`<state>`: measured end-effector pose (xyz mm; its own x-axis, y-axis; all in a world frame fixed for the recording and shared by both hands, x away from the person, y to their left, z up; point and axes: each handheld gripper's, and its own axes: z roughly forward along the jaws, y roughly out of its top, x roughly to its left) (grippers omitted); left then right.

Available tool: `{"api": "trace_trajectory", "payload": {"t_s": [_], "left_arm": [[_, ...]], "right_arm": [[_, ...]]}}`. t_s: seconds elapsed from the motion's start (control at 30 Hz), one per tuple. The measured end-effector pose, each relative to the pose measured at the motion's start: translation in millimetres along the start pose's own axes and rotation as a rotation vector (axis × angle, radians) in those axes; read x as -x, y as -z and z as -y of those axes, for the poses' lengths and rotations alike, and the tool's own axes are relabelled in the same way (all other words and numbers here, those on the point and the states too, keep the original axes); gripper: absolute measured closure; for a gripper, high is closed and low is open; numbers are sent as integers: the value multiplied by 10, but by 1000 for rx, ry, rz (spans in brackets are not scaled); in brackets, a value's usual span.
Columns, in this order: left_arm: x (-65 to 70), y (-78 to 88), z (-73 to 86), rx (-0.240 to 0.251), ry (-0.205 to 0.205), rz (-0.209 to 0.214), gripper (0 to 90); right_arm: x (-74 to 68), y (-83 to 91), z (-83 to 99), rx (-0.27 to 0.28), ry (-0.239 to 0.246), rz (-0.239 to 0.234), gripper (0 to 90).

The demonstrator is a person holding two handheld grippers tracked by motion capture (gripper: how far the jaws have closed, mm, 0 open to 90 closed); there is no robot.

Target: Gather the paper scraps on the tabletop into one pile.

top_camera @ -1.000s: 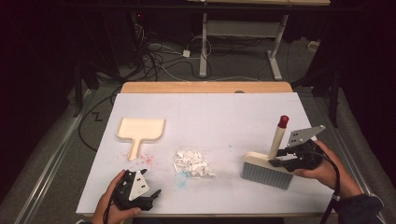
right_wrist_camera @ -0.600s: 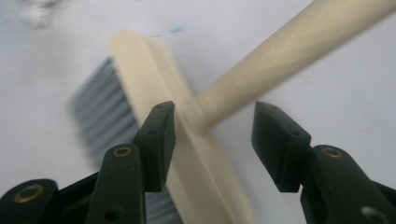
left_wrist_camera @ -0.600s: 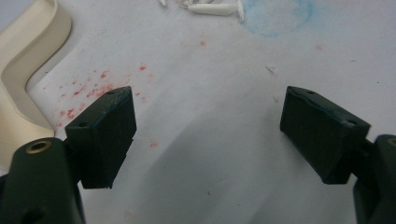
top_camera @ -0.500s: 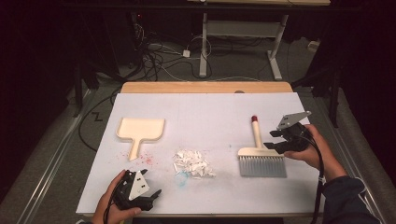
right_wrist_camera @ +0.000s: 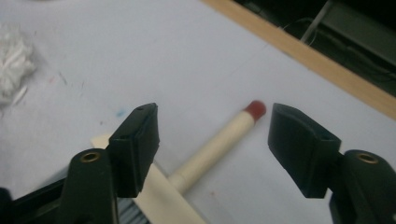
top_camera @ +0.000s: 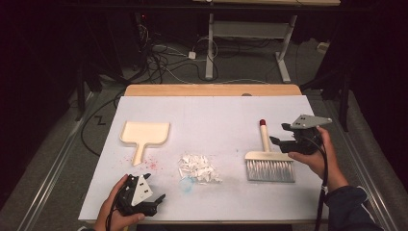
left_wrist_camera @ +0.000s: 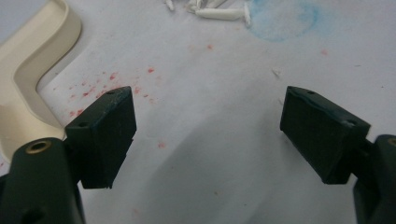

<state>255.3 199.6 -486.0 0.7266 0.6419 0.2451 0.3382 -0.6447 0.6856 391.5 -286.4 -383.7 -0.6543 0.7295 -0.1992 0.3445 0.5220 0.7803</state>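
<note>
A cream brush (top_camera: 268, 161) with a red-tipped handle (top_camera: 264, 137) lies flat on the white table (top_camera: 221, 110), bristles toward me. Just right of the handle my right gripper (top_camera: 280, 134) is open; its jaws have just been opening. In the right gripper view the handle (right_wrist_camera: 210, 151) lies below the gap of the right gripper (right_wrist_camera: 217, 123), untouched by either pad. White paper scraps (top_camera: 197, 167) are piled mid-table. A cream dustpan (top_camera: 144, 134) lies to the left. At the front left my left gripper (top_camera: 154, 187) is open over bare table (left_wrist_camera: 208, 133).
Red specks (left_wrist_camera: 107, 79) and a blue smudge (left_wrist_camera: 280, 21) mark the table near the dustpan (left_wrist_camera: 28, 70) and the scraps (left_wrist_camera: 219, 13). The table's wooden far edge (top_camera: 211, 90) borders a floor with cables and desk legs.
The brush went from tilted upright in my right gripper to lying flat on the table. The right jaws opened and let go of its handle. The left gripper stayed put.
</note>
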Motion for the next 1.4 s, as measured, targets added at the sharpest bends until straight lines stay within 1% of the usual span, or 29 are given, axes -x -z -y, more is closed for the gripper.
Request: {"api": "trace_trajectory", "payload": {"t_s": [0.07, 0.13, 0.23, 0.3, 0.37, 0.4, 0.47, 0.5, 0.6, 0.67, 0.73, 0.83, 0.87, 0.9, 0.93, 1.07, 1.2, 1.27, 1.33, 1.4], "left_arm": [[1, 4, 2, 0, 1, -3, 176], [0, 8, 3, -1, 1, -6, 175], [-6, 21, 4, 4, 3, -11, 175], [-10, 25, 7, 5, 5, -13, 175], [-11, 31, 7, 7, 5, -15, 176], [-11, 34, 5, 9, 4, -16, 175], [-9, 40, 3, 11, 3, -18, 175], [-9, 41, 2, 12, 3, -19, 175], [-11, 42, 1, 15, 2, -20, 175], [-8, 44, 0, 17, 3, -21, 175], [-5, 46, 0, 19, 3, -21, 175], [0, 47, -3, 19, 1, -23, 175], [4, 48, -5, 21, 0, -22, 175], [8, 49, -6, 22, -1, -24, 175], [9, 51, -7, 23, -1, -24, 175], [7, 59, -7, 27, 1, -25, 175], [4, 65, -8, 34, 1, -27, 175], [1, 70, -11, 38, 1, -31, 175], [-6, 77, -13, 42, 5, -32, 175], [-9, 84, -12, 48, 6, -37, 175]], "right_arm": [[-33, 14, -1, 41, -26, 20, 298], [-66, 33, -4, 67, -40, 49, 270], [-112, 63, 5, 108, -77, 68, 238], [-140, 69, 14, 123, -79, 75, 200], [-167, 62, 31, 149, -96, 100, 183], [-177, 58, 42, 161, -96, 106, 165], [-205, 46, 57, 172, -99, 124, 163], [-225, 43, 60, 180, -101, 123, 163], [-259, 38, 65, 198, -98, 108, 162], [-270, 41, 62, 207, -93, 122, 162], [-292, 52, 54, 218, -106, 122, 163], [-326, 69, 40, 226, -94, 130, 165], [-348, 81, 42, 229, -99, 134, 166], [-363, 87, 46, 237, -93, 138, 167], [-382, 97, 49, 232, -87, 131, 167], [-449, 127, 77, 230, -68, 138, 167], [-489, 175, 114, 242, -66, 137, 169], [-504, 206, 134, 250, -58, 132, 170], [-528, 225, 150, 243, -45, 141, 170], [-547, 251, 174, 249, -32, 137, 170]]}}
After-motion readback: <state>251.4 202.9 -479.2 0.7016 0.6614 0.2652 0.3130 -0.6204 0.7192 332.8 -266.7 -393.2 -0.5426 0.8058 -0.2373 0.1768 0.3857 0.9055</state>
